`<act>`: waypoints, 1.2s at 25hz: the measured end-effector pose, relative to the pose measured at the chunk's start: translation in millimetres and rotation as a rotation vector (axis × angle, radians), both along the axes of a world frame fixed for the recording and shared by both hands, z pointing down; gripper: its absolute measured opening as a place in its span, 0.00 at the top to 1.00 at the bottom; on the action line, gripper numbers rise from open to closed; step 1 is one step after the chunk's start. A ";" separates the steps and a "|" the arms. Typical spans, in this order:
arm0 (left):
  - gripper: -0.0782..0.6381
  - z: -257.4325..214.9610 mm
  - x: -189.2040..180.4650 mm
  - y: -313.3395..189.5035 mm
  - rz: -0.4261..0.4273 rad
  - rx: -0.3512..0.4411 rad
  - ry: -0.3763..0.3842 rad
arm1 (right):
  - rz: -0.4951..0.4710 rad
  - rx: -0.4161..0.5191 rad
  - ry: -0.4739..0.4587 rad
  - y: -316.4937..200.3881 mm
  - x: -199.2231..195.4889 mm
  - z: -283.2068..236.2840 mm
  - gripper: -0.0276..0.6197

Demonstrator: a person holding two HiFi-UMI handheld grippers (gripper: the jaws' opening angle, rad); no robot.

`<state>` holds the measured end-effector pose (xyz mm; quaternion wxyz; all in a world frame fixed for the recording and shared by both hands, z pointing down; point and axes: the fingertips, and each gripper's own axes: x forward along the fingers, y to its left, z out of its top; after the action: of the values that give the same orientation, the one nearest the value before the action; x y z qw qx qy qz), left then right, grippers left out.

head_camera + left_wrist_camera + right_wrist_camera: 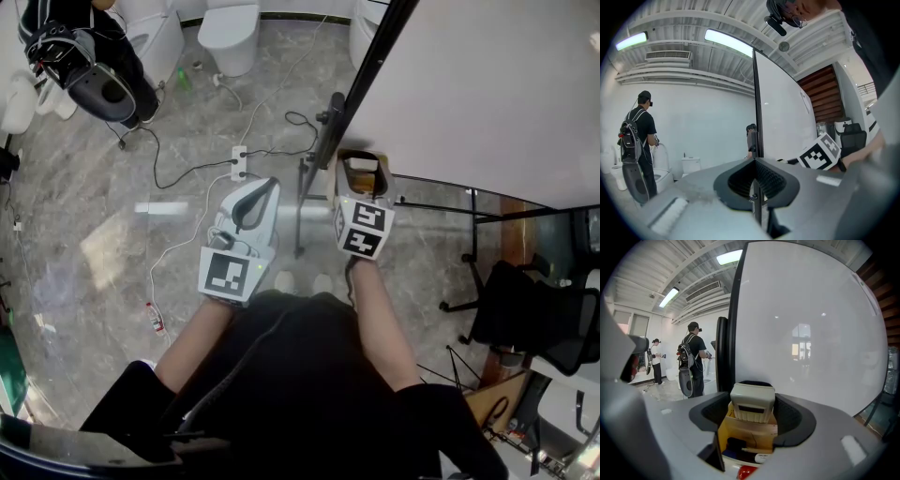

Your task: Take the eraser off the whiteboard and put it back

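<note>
A cream-white eraser (752,402) with a dark felt top stands upright in a yellow holder box (740,433) at the foot of the whiteboard (811,333). My right gripper (752,409) stands open around it, one pad close on each side. Markers lie in the box below. In the head view the right gripper (361,169) is at the whiteboard's (487,84) lower left edge. My left gripper (267,186) hangs to its left over the floor, shut and empty. Its jaws (754,161) meet in the left gripper view, pointing past the board's black frame (758,103).
The board's stand legs (305,202) reach onto the marble floor. A power strip (239,161) with cables lies ahead. Toilets (230,33) stand at the back, where a person with a backpack (637,140) stands. A black office chair (539,314) is at the right.
</note>
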<state>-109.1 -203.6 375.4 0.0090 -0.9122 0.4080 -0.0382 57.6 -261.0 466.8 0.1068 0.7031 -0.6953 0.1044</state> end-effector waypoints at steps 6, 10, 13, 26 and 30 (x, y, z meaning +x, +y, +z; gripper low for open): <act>0.88 -0.1 9.1 5.6 0.001 0.004 -0.007 | -0.017 -0.002 -0.007 5.2 4.5 1.8 0.46; 0.88 -3.3 14.7 11.9 -0.004 0.013 -0.013 | -0.027 0.000 -0.015 10.7 7.6 1.5 0.46; 0.88 -5.9 17.4 16.5 -0.010 0.019 -0.015 | -0.036 0.001 -0.018 13.6 8.7 1.0 0.46; 0.88 -8.3 34.1 35.4 -0.042 0.027 -0.021 | -0.095 0.021 -0.028 26.7 15.7 -8.5 0.46; 0.88 -9.9 41.2 41.4 -0.046 0.027 -0.019 | -0.147 0.076 -0.052 36.9 14.8 -23.0 0.46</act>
<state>-67.9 -162.1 365.5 0.0244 -0.9019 0.4292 -0.0414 72.4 -224.1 443.7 0.0692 0.6509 -0.7509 0.0883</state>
